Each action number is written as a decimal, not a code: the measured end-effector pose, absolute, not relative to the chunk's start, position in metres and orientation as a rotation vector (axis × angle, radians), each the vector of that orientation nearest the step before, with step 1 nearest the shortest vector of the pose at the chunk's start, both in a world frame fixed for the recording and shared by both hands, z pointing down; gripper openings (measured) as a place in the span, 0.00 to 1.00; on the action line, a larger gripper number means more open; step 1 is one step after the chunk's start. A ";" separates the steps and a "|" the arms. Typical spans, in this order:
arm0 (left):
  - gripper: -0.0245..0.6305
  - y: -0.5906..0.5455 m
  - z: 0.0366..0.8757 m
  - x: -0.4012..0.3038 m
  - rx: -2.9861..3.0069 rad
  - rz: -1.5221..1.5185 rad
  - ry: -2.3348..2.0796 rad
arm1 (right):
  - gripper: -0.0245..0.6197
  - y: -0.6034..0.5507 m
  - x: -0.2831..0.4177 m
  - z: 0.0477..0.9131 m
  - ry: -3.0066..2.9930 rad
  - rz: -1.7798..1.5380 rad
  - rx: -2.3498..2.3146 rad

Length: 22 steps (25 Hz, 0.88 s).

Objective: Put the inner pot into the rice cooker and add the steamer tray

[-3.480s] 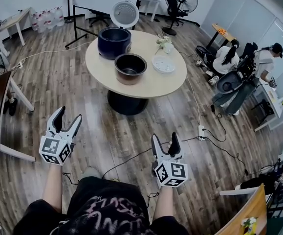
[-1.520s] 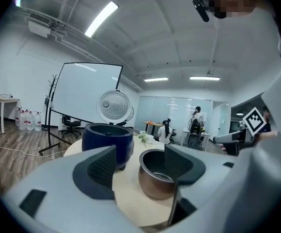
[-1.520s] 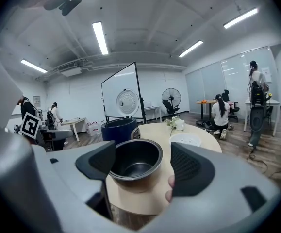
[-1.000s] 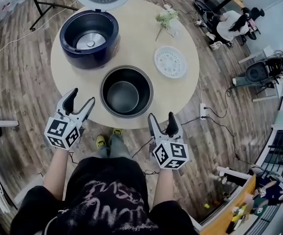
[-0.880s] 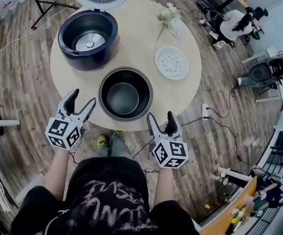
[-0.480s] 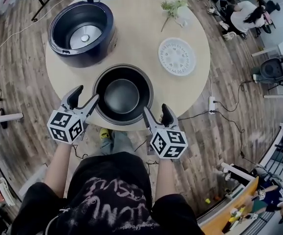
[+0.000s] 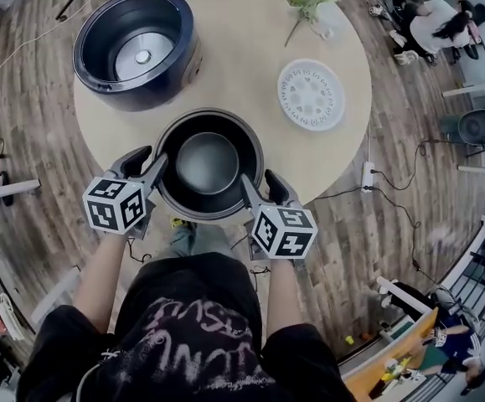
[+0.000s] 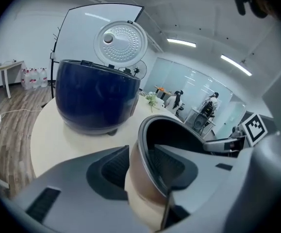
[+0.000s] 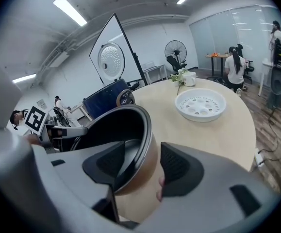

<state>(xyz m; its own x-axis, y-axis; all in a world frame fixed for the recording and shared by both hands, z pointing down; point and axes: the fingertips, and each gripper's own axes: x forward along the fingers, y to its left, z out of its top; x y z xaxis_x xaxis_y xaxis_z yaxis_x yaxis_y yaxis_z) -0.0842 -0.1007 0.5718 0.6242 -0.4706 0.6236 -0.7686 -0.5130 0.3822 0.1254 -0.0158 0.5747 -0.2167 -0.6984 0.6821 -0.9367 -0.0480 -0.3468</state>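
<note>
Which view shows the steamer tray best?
Head view: the whole steamer tray from above, holes visible. Right gripper view shows it whole but at a low slant. Left gripper view doesn't show it.

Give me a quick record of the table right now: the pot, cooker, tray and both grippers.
cooker: far left on the table, lid up, nothing inside
pot: empty, at the table's near edge, not yet in the cooker
tray: white, right of the pot, untouched
left gripper: jaws have just been closing, astride the pot's left rim, pads seemingly on its wall
right gripper: jaws have just been closing, astride the right rim, gap at the outer pad
</note>
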 end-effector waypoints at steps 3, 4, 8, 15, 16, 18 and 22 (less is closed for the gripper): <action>0.27 -0.100 0.574 -0.082 2.175 0.582 -0.963 | 0.34 -0.018 0.126 0.579 -1.918 1.143 1.733; 0.27 -0.099 0.575 -0.081 2.174 0.590 -0.962 | 0.31 -0.018 0.125 0.580 -1.919 1.149 1.728; 0.20 -0.097 0.579 -0.074 2.168 0.615 -0.974 | 0.23 -0.019 0.122 0.581 -1.938 1.186 1.721; 0.18 -0.094 0.580 -0.078 2.113 0.544 -1.020 | 0.20 -0.019 0.122 0.581 -1.945 1.230 1.722; 0.17 -0.093 0.579 -0.078 2.102 0.522 -1.029 | 0.20 -0.019 0.122 0.580 -1.950 1.225 1.726; 0.16 -0.091 0.576 -0.079 2.094 0.488 -1.045 | 0.19 -0.019 0.122 0.577 -1.963 1.202 1.737; 0.15 -0.089 0.567 -0.081 2.105 0.442 -1.081 | 0.18 -0.020 0.123 0.568 -2.002 1.160 1.750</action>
